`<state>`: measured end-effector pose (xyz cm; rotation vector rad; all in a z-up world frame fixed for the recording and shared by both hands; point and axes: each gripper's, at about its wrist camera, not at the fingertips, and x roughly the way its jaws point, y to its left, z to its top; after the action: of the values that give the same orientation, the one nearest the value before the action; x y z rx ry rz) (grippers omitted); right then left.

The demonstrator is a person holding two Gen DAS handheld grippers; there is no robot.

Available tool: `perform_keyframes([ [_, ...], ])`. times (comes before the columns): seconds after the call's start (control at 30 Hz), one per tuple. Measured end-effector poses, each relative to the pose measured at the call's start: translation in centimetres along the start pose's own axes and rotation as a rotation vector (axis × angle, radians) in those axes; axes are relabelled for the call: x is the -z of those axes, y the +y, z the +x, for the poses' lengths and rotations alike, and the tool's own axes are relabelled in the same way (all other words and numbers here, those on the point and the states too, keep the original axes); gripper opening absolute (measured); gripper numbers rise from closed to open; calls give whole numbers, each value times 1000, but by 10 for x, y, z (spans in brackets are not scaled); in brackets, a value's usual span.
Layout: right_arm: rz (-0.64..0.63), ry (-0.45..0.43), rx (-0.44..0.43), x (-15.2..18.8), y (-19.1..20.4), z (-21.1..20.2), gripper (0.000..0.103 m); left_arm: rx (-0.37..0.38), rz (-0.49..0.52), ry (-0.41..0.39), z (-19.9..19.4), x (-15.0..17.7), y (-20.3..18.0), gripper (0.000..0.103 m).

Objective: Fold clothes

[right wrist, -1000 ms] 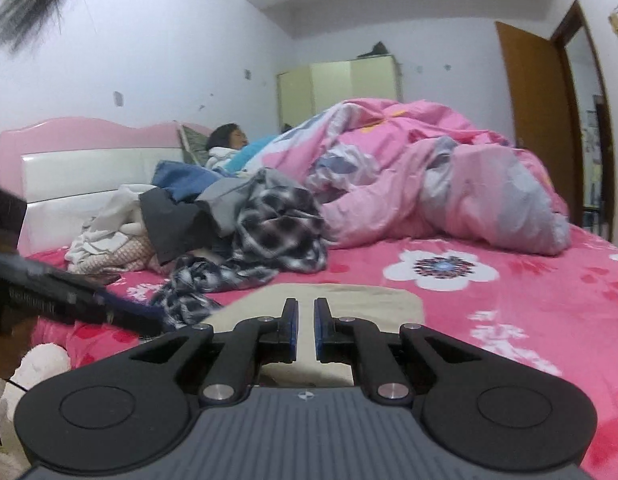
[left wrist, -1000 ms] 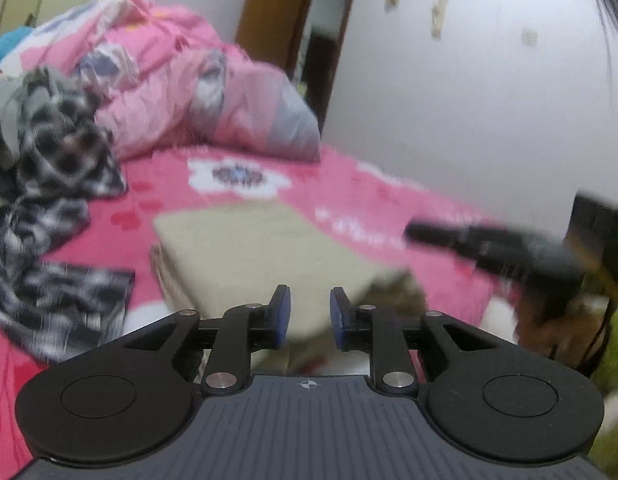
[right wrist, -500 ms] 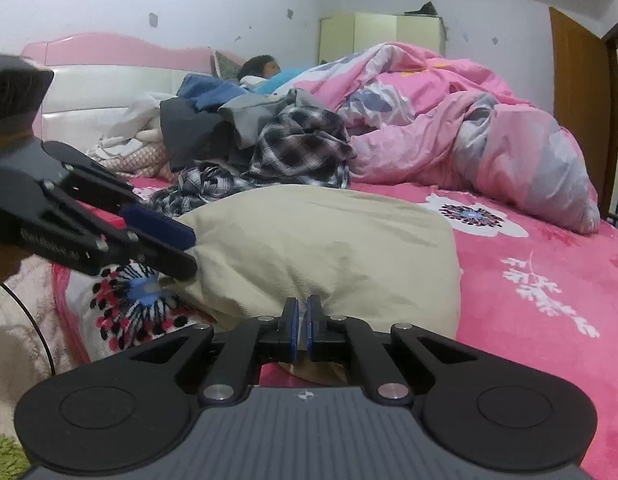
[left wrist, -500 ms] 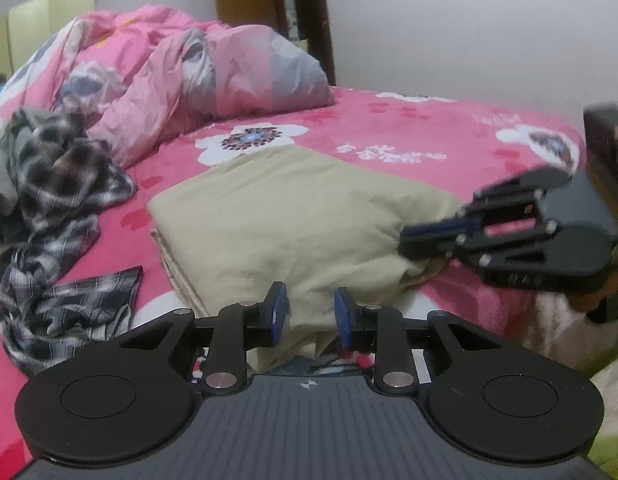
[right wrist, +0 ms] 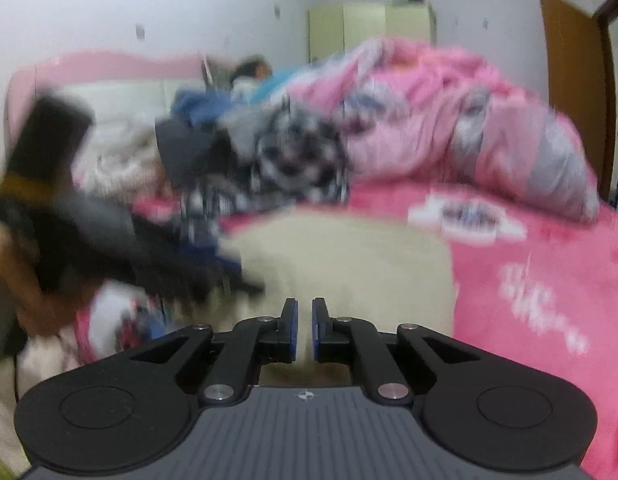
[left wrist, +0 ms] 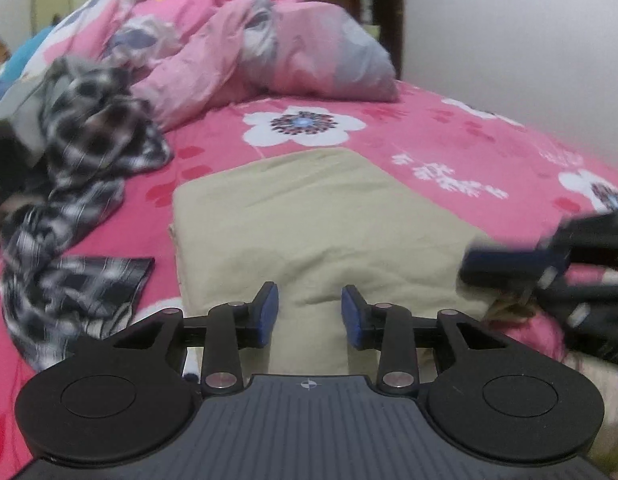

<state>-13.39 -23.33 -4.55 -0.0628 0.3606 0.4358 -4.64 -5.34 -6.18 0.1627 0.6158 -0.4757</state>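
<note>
At the bottom of the left wrist view, the left claw [left wrist: 309, 314] stands partly open with nothing between its blue pads; its jaws have just been opening. Just beyond it, filling the middle of the frame, lies the folded beige cotton garment [left wrist: 321, 220] on the pink flowered bed [left wrist: 449, 140]. The right claw [right wrist: 304, 330] has a narrow gap, its jaws having just parted slightly, and grips nothing; it shows blurred at the right edge of the left view, at the garment's near corner. The cloth looks soft, light and limp, likely to sag and unfold if lifted by one point, so both near corners or the thick folded edge seem the best hold. At the left lies a crumpled black-and-white checked shirt [left wrist: 81, 152]; farther back is a heaped pink quilt [left wrist: 249, 40].
</note>
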Motion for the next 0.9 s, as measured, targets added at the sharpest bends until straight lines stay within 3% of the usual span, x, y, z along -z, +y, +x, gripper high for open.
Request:
perform_keyframes([
  [0.1,13,-31,38,-15,-3,8,15,-31,-28,1,-2,1,-4,36],
  [0.27,150,139,41,13,-24,55,15,-68,-34,25,-1,-3,-11,37],
  [0.33,173,178,35,-5,-28,56,16,-78,-37,35,-2,-5,-12,38],
  [0.47,214,116,86,-37,-46,61,16,-80,-65,54,-2,-8,-10,38],
  [0.53,256,161,97,-36,-56,76,17,-86,-67,60,-2,-8,-12,39],
  [0.57,255,251,96,-26,-60,94,17,-89,-66,65,-2,-8,-13,39],
  [0.63,204,279,72,-10,-62,111,17,-95,-64,74,-2,-8,-14,39],
  [0.73,147,363,55,-35,-64,117,18,-101,-57,80,-2,-10,-15,40],
  [0.9,253,335,97,-57,-95,141,18,-117,-53,90,-1,-11,-18,40],
])
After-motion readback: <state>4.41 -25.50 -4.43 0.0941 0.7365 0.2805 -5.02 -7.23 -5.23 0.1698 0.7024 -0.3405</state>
